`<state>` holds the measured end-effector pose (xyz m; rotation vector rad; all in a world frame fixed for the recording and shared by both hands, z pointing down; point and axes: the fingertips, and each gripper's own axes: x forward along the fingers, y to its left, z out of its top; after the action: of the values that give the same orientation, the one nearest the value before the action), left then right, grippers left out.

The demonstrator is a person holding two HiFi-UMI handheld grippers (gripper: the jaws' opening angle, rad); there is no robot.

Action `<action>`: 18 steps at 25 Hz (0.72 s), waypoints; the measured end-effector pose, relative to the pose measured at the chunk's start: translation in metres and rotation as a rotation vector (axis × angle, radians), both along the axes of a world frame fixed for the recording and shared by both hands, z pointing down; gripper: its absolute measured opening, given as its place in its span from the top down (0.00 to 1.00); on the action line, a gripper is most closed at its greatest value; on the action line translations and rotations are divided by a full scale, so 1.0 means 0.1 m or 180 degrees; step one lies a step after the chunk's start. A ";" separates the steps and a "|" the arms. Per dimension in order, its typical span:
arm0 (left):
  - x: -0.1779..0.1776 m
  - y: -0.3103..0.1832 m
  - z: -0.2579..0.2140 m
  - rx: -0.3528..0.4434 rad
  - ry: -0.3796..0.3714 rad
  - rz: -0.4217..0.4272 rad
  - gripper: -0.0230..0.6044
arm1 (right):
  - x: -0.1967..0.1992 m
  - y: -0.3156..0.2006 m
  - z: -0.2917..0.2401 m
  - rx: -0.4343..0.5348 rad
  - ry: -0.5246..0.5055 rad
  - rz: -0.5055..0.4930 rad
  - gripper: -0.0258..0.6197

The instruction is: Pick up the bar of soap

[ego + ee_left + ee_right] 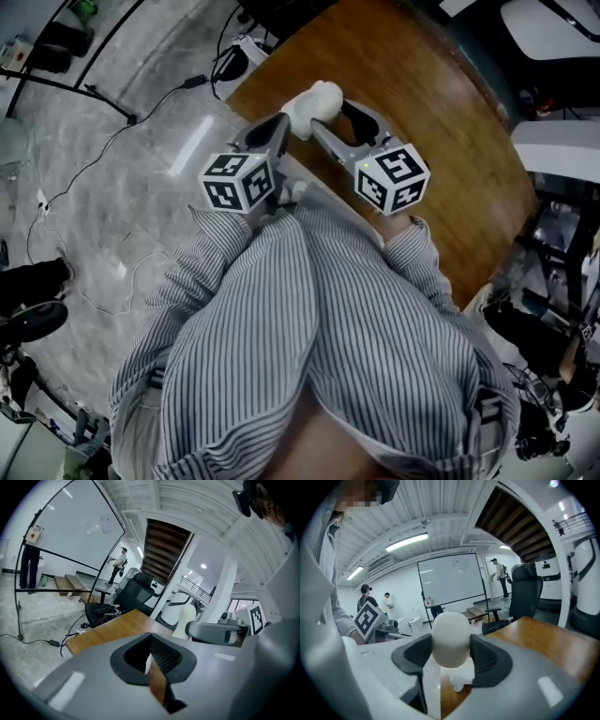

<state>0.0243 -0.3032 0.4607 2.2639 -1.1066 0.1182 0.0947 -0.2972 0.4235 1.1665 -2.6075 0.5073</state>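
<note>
The bar of soap (314,104) is a white rounded block held up above the wooden table (422,84). My right gripper (325,111) is shut on it; in the right gripper view the soap (450,639) sits clamped between the two dark pads (487,660). My left gripper (278,128) hovers just left of the soap, apart from it, with its jaws together and nothing between them. From the left gripper view the soap (184,620) shows at the tip of the right gripper's grey finger (213,632). Both grippers are close in front of the person's striped shirt (309,337).
The table's edge (248,89) runs near the grippers, with marble floor (122,187) and loose cables (103,150) to the left. Dark equipment and stands (553,309) crowd the right side. People stand far off by a whiteboard (450,581).
</note>
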 end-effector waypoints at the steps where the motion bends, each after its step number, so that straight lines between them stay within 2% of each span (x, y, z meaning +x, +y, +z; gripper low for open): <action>1: 0.00 0.00 -0.01 0.0012 -0.0008 0.0012 0.96 | -0.02 0.02 0.02 -0.0031 -0.0059 0.0059 0.57; 6: 0.06 0.05 -0.05 0.0070 -0.0051 0.0119 0.96 | -0.12 0.09 0.11 -0.0198 -0.0041 0.0109 0.57; 18: 0.13 0.10 -0.03 0.0046 -0.0047 0.0196 0.96 | -0.14 0.14 0.15 -0.0251 -0.0029 0.0111 0.57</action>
<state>0.0376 -0.2930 0.4577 2.3142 -1.0489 0.1525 0.0811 -0.2832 0.4387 1.1890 -2.5537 0.6181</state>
